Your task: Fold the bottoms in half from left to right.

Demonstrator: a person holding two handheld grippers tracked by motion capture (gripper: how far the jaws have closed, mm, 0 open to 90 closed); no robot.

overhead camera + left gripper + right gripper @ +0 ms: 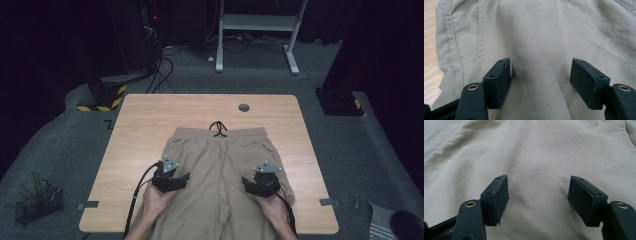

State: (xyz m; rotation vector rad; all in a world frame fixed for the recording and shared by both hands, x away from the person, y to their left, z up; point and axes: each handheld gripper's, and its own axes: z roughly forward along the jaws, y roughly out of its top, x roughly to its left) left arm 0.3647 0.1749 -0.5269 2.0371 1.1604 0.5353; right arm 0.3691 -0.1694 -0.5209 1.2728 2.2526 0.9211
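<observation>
A pair of beige shorts lies spread flat on the wooden bench, waistband and black drawstring toward the far edge and legs toward the person, which puts each leg within reach of one hand. The left gripper sits over the left leg and the right gripper over the right, both with jaws spread wide and nothing pinched, the cloth lying slack beneath the pads, probably ready to grab or smooth it. Nothing blocks them; a wire basket sits on the floor, well off to the left.
</observation>
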